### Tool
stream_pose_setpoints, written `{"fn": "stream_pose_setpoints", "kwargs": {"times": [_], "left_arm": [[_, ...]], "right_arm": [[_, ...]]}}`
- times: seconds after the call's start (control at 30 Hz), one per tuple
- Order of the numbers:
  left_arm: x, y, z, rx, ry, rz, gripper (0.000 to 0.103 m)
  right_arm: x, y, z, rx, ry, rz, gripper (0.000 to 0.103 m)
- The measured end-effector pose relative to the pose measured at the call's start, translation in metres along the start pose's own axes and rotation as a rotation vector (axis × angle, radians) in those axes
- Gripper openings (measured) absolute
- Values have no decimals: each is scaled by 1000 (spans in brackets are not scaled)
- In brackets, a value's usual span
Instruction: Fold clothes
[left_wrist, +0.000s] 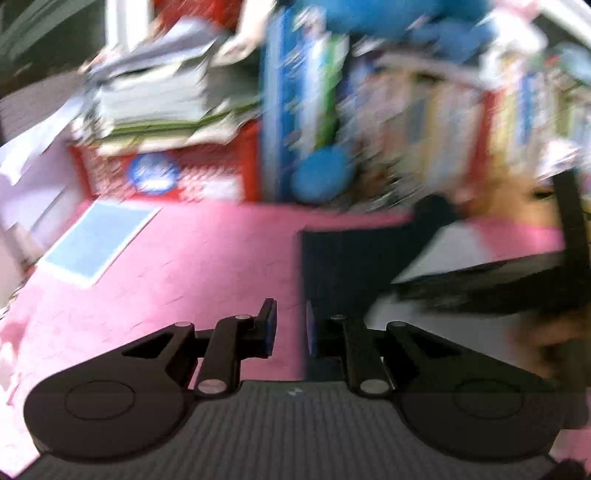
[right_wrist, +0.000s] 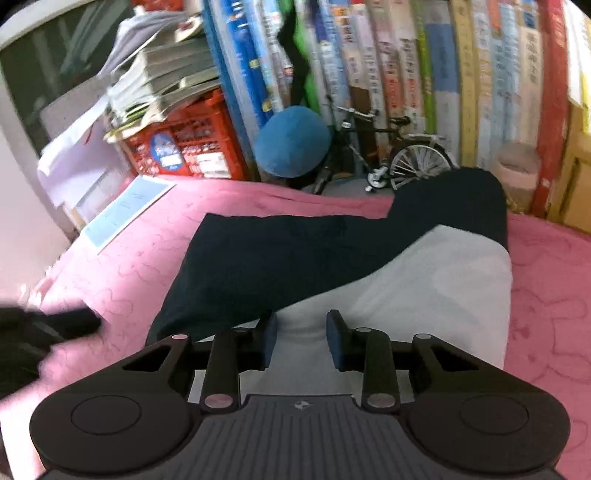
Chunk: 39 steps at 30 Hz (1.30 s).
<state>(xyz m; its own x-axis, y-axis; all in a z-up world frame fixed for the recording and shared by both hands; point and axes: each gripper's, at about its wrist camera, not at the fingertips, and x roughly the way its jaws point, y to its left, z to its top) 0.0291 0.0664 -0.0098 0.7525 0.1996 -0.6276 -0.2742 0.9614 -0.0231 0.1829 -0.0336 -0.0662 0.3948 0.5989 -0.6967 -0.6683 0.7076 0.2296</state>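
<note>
Left wrist view (motion-blurred). The left gripper (left_wrist: 291, 332) hangs above a pink cloth-covered surface (left_wrist: 192, 266), its two fingers apart with a narrow gap between the blue pads and nothing held. The gap lies over the left edge of a dark navy garment (left_wrist: 343, 258), which occupies the right half of the surface; a pale grey part of it shows further right. At far right the other gripper appears as a blurred black shape. A blue-and-white sheet (left_wrist: 98, 242) lies flat at left. Behind it stand a red crate (left_wrist: 173, 173) topped with stacked papers, and a row of upright books (left_wrist: 443, 122).

Right wrist view (sharper). The right gripper (right_wrist: 301, 341) is open, its fingers well apart, resting over the pale grey portion (right_wrist: 424, 280) of the garment near its front edge; no cloth is clamped. The dark navy portion (right_wrist: 280, 258) stretches from the left-centre back to the far right, lying flat on the pink cover (right_wrist: 122, 280). A blurred black shape (right_wrist: 40, 332) at the left edge is the other gripper. At the back stand a round blue object (right_wrist: 291, 146), a small model bicycle (right_wrist: 388, 158), the red crate (right_wrist: 184, 147) and the books (right_wrist: 443, 74).
</note>
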Motion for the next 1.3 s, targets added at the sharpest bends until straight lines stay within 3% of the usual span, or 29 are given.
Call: {"fn": "stream_pose_setpoints", "kwargs": {"times": [0.07, 0.2, 0.27, 0.33, 0.4, 0.47, 0.57, 0.67, 0.87, 1.0, 1.07, 1.17, 1.3], "left_arm": [[-2, -12, -6, 10, 17, -83, 17], [23, -28, -31, 91, 140, -62, 17], [27, -29, -39, 134, 142, -58, 14], [30, -29, -47, 177, 144, -54, 14], [33, -28, -53, 205, 147, -56, 14], [35, -20, -51, 151, 159, -88, 14], [37, -9, -48, 95, 179, -134, 14], [37, 0, -47, 72, 197, -174, 14], [38, 16, -45, 43, 230, -248, 14], [37, 8, -50, 162, 209, -242, 14], [38, 7, -51, 178, 208, -256, 14], [40, 6, -51, 188, 210, -279, 14], [40, 6, -52, 189, 204, -269, 14]], "right_arm": [[1, 0, 0, -20, 3, 11, 33], [-8, -11, 4, -16, 5, 51, 33], [-24, -16, 6, -2, -8, 38, 34], [-50, -19, 1, 7, -53, -9, 42], [-83, -9, -25, -47, -83, -93, 63], [-116, 0, -51, -101, -113, -177, 67], [-146, 29, -111, -299, -35, -215, 68], [-162, 64, -161, -494, -17, -235, 81], [-121, 85, -192, -604, -86, -401, 84], [-112, 81, -198, -665, -148, -481, 90], [-118, 70, -205, -689, -166, -584, 90], [-136, 43, -207, -623, -170, -569, 91], [-125, 57, -203, -691, -197, -579, 92]]}}
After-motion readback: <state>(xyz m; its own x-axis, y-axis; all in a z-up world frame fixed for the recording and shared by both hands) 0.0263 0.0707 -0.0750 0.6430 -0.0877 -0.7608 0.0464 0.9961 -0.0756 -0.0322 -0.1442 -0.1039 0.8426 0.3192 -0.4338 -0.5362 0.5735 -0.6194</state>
